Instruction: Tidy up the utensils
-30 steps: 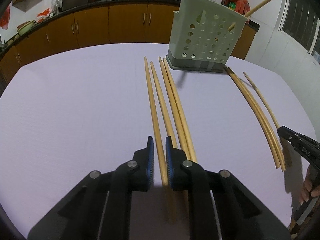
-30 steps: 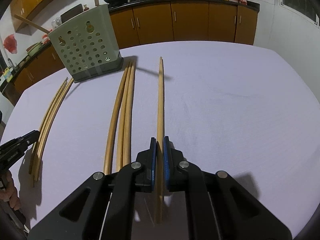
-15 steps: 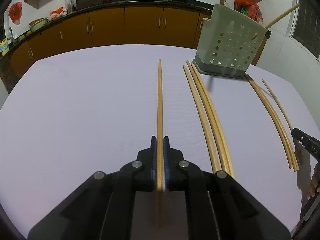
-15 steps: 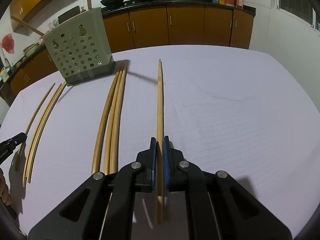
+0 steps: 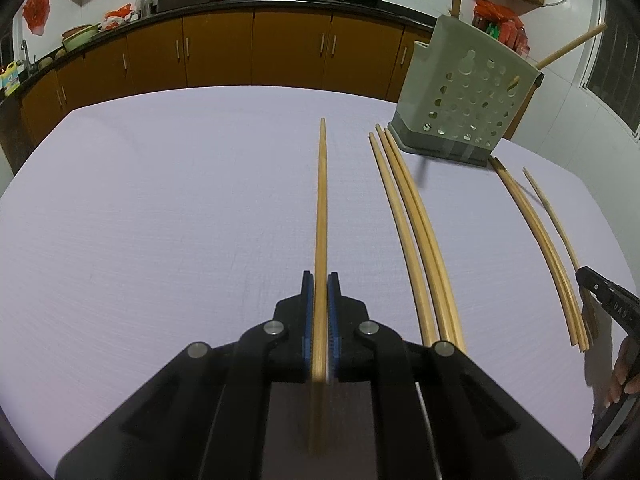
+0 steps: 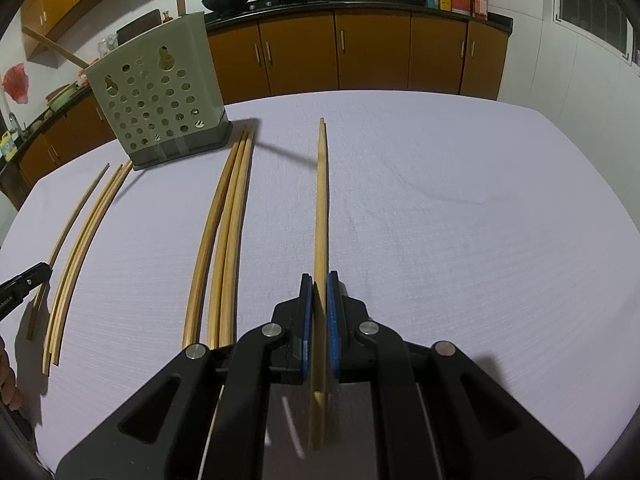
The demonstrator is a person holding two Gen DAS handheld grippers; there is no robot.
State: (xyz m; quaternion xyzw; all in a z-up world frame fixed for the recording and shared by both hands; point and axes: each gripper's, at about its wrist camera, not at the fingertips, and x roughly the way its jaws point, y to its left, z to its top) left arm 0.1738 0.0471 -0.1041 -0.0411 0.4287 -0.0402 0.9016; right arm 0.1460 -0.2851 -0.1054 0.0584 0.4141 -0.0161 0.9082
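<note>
- your left gripper (image 5: 320,312) is closed tight on a chopstick (image 5: 321,208); its blue pads (image 5: 306,320) press both sides, and the stick runs straight ahead above the table (image 5: 160,208).
- your right gripper (image 6: 318,312) is likewise clamped on its own stick (image 6: 321,208), with the butt end poking back behind the pads.
- the holder (image 5: 464,96) stands ahead and to the right in the left view; a couple of sticks already lean out of its top.
- three loose sticks (image 5: 416,240) lie side by side on the table just right of your left gripper, tips near the holder's base.
- a second bunch (image 5: 540,248) lies further right, beside the tip of your right gripper at the frame edge.
- in the right view the holder (image 6: 156,100) is ahead to the left, the three sticks (image 6: 224,232) lie between it and your gripper, and the far bunch (image 6: 80,248) lies near the left edge.
</note>
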